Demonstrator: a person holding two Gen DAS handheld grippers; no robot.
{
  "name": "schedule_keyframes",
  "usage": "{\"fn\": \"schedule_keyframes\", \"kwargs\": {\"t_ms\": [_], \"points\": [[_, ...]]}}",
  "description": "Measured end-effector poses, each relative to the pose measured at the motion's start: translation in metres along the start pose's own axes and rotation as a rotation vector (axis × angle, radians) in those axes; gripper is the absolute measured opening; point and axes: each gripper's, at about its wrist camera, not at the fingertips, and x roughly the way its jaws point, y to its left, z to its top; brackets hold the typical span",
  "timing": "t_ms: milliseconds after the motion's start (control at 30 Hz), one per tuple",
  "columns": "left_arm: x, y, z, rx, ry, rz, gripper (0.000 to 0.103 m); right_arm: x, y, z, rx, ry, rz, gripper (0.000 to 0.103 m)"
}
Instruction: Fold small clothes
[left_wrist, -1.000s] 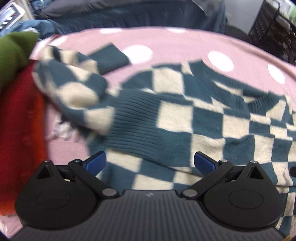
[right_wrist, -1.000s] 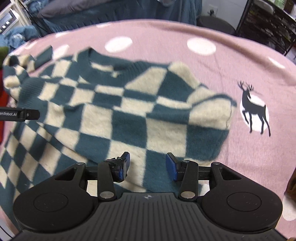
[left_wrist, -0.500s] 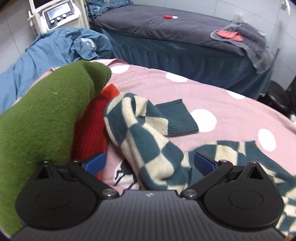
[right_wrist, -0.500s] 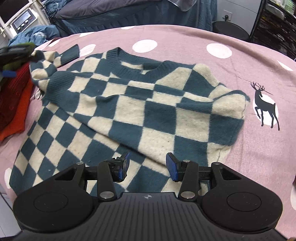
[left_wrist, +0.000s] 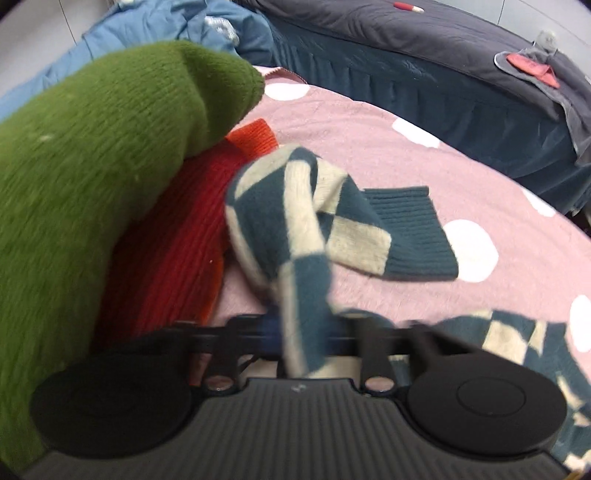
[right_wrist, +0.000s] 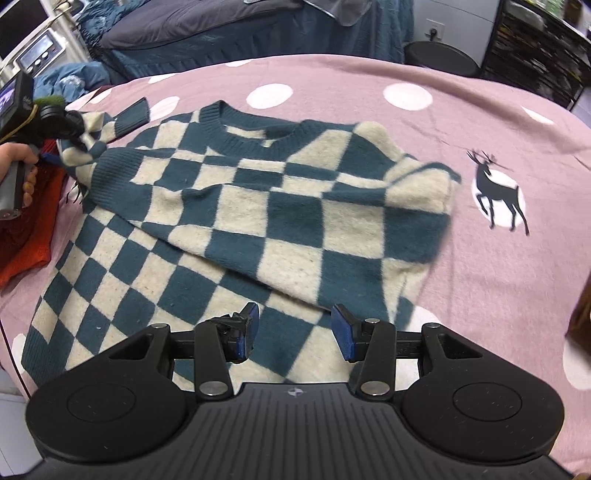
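Left gripper (left_wrist: 306, 332) blurred; green knit (left_wrist: 92, 166) cut off

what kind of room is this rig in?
Probably a beauty or massage treatment room, not a home. A dark-sheeted treatment bed stands behind the pink dotted blanket, with a button-panel machine and black storage rack nearby.

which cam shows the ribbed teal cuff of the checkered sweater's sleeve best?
Left wrist: the ribbed teal cuff lies close and unobstructed on the pink dotted blanket, ribs legible. Right wrist shows it only small and distant at the far left.
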Motion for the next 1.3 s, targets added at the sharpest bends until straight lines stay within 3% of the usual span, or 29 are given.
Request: {"fn": "schedule_keyframes", "kwargs": {"t_ms": [200,300,367,467,600,700,767,833,900,1000,1133,1300], "points": [[-0.054,0.008,0.022,-0.104,-0.243,-0.068,0.009,-0.002,-0.002,-0.001,0.007,0.0,0.001,0.075],[-0.073,0.0,0.022,-0.092,-0.277,-0.118,0.009,-0.004,-0.003,0.0,0.024,-0.014,0.013,0.074],[-0.089,-0.019,0.007,0.025,-0.303,-0.155,0.009,-0.005,-0.003,0.002,0.028,-0.023,0.018,0.074],[-0.11,-0.059,-0.045,0.306,-0.349,-0.219,0.01,-0.005,0.0,0.003,0.019,-0.029,0.024,0.074],[-0.119,-0.096,-0.144,0.648,-0.303,-0.316,0.016,-0.003,0.0,0.003,0.026,-0.025,0.031,0.074],[-0.096,-0.103,-0.196,0.728,-0.159,-0.313,0.018,-0.002,-0.005,0.003,0.045,-0.023,0.036,0.074],[-0.085,-0.099,-0.218,0.754,-0.124,-0.276,0.022,-0.003,-0.009,0.005,0.063,-0.028,0.046,0.074],[-0.078,-0.094,-0.227,0.752,-0.087,-0.256,0.038,-0.004,-0.013,0.007,0.079,-0.041,0.056,0.074],[-0.079,-0.086,-0.23,0.732,-0.077,-0.28,0.061,-0.003,-0.015,0.014,0.088,-0.054,0.084,0.074],[-0.084,-0.077,-0.231,0.733,-0.075,-0.27,0.079,0.006,-0.01,0.033,0.102,-0.059,0.152,0.074],[-0.097,-0.067,-0.218,0.676,-0.068,-0.266,0.086,0.031,0.01,0.073,0.141,-0.058,0.293,0.075],[-0.103,-0.056,-0.206,0.619,-0.056,-0.23,0.09,0.075,0.053,0.123,0.102,-0.033,0.33,0.076]]}}
